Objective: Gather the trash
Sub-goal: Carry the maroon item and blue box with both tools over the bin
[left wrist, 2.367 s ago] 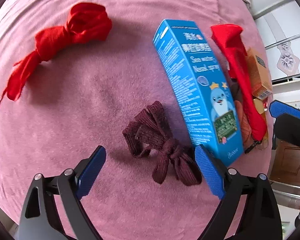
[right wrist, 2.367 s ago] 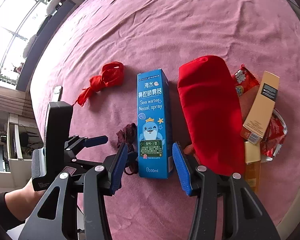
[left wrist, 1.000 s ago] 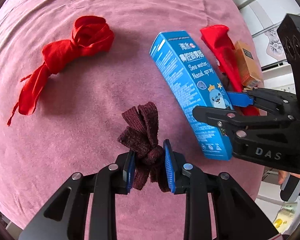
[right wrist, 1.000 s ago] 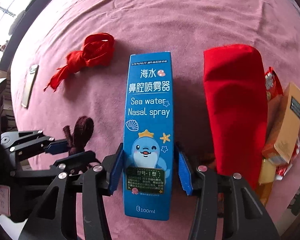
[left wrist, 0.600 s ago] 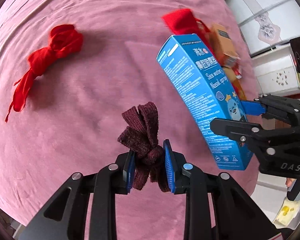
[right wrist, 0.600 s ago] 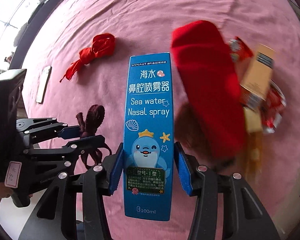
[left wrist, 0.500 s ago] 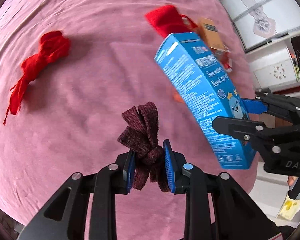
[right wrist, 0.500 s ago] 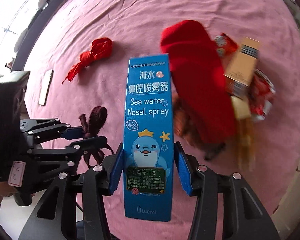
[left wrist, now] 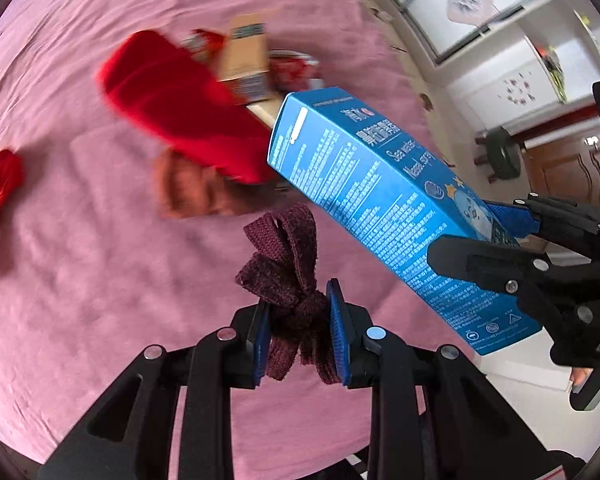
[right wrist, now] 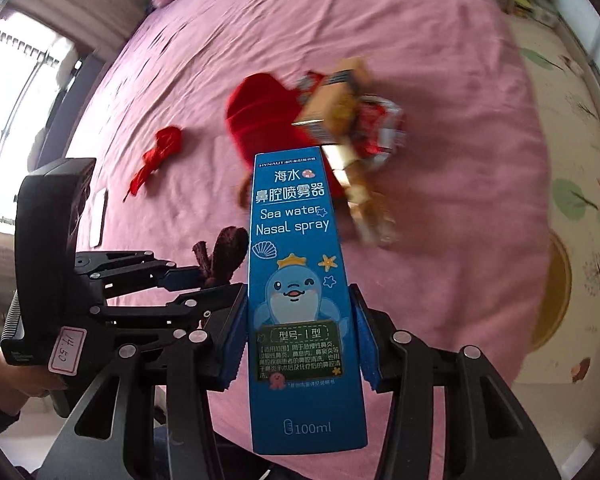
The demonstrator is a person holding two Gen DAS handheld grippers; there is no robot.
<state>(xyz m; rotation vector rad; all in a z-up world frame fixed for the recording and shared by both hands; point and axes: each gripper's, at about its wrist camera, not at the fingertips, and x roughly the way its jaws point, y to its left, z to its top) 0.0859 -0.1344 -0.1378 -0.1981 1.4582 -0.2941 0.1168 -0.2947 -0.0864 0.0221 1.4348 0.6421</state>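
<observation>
Pink bedspread (left wrist: pixel 100 300) fills most of both views, with a blurry heap lying on it: red cloth (left wrist: pixel 180 120), tan cartons and shiny wrappers. Looks like the carry-off step. The right gripper (right wrist: pixel 300 344) has its pads clamped on the lower end of the blue nasal spray box (right wrist: pixel 300 280), held up off the bed. The left gripper (left wrist: pixel 298 328) is nearly closed, pinching the knot of the maroon fabric bow (left wrist: pixel 288 264), also off the bed. No bin visible, so next up is probably finding one and dropping both in.
</observation>
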